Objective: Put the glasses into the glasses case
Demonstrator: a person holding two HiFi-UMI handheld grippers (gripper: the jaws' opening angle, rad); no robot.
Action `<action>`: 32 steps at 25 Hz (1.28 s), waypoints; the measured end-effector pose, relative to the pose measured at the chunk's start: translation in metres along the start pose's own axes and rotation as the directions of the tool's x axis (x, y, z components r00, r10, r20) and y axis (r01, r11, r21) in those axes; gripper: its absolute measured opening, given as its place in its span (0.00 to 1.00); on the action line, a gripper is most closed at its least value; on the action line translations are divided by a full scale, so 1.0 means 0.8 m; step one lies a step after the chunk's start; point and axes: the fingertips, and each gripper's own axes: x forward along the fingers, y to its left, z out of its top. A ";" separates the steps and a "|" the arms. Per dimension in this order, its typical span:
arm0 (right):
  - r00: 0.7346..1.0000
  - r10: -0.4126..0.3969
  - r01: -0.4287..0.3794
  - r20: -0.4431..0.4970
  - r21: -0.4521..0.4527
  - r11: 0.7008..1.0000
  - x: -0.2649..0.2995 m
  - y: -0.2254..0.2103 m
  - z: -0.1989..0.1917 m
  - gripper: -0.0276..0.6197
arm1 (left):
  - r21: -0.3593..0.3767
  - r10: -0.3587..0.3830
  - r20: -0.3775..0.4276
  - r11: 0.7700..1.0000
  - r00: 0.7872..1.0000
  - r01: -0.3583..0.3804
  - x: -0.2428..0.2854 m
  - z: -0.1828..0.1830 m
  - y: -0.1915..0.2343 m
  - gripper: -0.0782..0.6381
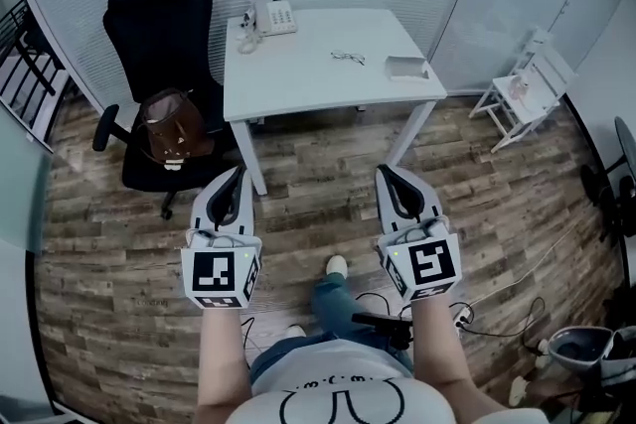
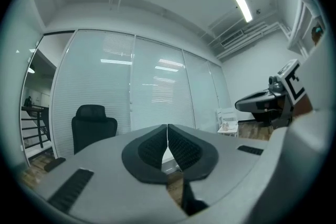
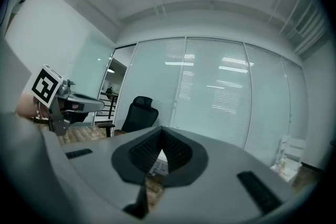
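A pair of thin-framed glasses (image 1: 348,58) lies on the white table (image 1: 298,74), right of its middle. A grey glasses case (image 1: 406,68) sits near the table's right edge, a little right of the glasses. Both grippers are held level over the wooden floor, well short of the table. My left gripper (image 1: 237,173) is shut with nothing in it, its pads meeting in the left gripper view (image 2: 167,134). My right gripper (image 1: 386,172) is shut and empty too, its jaws closed in the right gripper view (image 3: 160,136).
A white telephone (image 1: 273,17) stands at the table's far left corner. A black office chair (image 1: 159,65) holding a brown bag (image 1: 171,126) is left of the table. A small white shelf (image 1: 525,84) stands at the right. Cables and a bin (image 1: 584,348) lie on the floor lower right.
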 end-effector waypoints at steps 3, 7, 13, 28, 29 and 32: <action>1.000 0.012 -0.012 -0.021 0.001 1.000 0.041 -0.045 -0.018 0.06 | -0.012 -0.007 -0.011 1.000 1.000 0.007 0.066 -0.007 -0.011 0.13; 0.999 0.024 -0.024 -0.029 0.028 0.999 0.098 -0.112 -0.036 0.06 | -0.028 -0.008 -0.023 1.000 1.000 0.008 0.156 -0.011 -0.024 0.13; 0.999 0.049 -0.050 0.016 0.108 0.993 0.160 -0.204 -0.037 0.06 | -0.033 -0.009 -0.010 0.999 1.000 0.009 0.263 -0.002 -0.054 0.13; 0.987 0.151 -0.139 -0.050 0.184 0.973 0.323 -0.269 -0.093 0.26 | -0.058 -0.014 -0.070 0.998 0.997 0.010 0.438 -0.044 -0.021 0.13; 0.985 0.162 -0.149 -0.057 0.190 0.971 0.340 -0.275 -0.096 0.30 | -0.063 -0.020 -0.071 0.998 0.997 0.015 0.458 -0.047 -0.016 0.13; 0.977 0.195 -0.176 -0.084 0.194 0.965 0.392 -0.291 -0.104 0.33 | -0.081 -0.042 -0.076 0.996 0.996 0.036 0.516 -0.052 -0.002 0.13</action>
